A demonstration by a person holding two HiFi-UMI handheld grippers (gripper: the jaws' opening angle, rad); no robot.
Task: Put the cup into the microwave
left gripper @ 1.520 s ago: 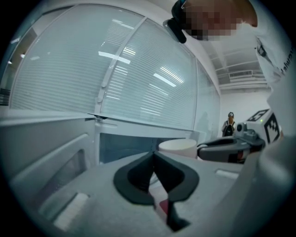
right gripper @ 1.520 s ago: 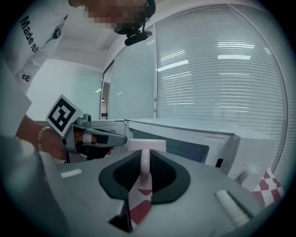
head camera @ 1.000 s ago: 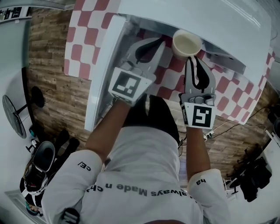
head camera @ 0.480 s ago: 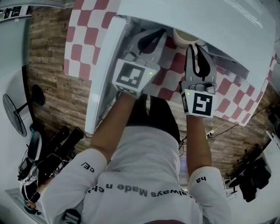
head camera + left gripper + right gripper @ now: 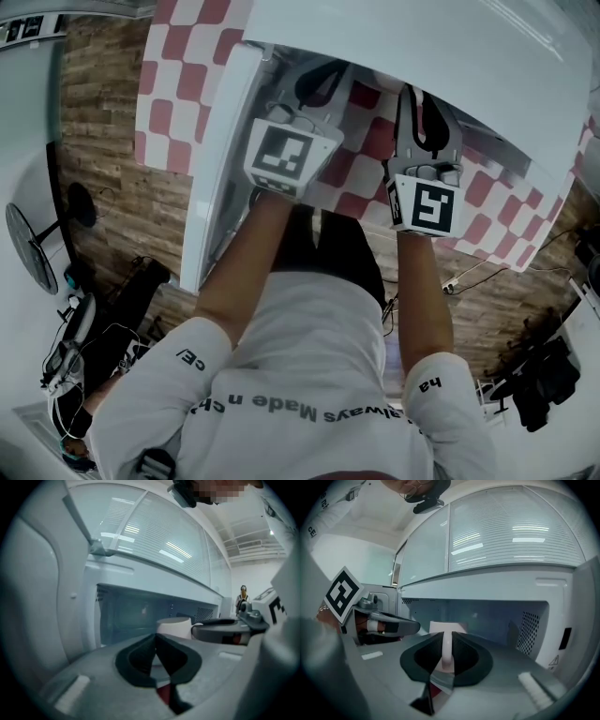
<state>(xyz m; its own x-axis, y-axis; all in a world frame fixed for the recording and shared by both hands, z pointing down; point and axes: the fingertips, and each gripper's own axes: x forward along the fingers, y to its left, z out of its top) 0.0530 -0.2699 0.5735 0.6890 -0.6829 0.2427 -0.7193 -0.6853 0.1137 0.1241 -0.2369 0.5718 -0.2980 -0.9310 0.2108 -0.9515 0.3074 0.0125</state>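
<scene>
The white cup (image 5: 447, 627) hangs at the mouth of the open white microwave (image 5: 543, 592); my right gripper (image 5: 446, 639) is shut on its handle. From the left gripper view the cup (image 5: 174, 626) shows just ahead of the dark cavity (image 5: 136, 616), with the right gripper (image 5: 220, 631) beside it. My left gripper (image 5: 156, 637) is shut with nothing in it, close to the cup's left. In the head view both grippers, left (image 5: 319, 80) and right (image 5: 422, 103), reach under the microwave's white top (image 5: 422, 37), which hides the cup.
The microwave door (image 5: 220, 159) stands swung open at the left. A red-and-white checked cloth (image 5: 173, 84) covers the table beneath. On the wooden floor (image 5: 103, 141) are a fan (image 5: 28, 248) at the left and black gear (image 5: 544, 375) at the right.
Both grippers have moved forward towards the microwave. The cup, plainly seen from above a second ago, has passed under the microwave's top and out of the head view.
</scene>
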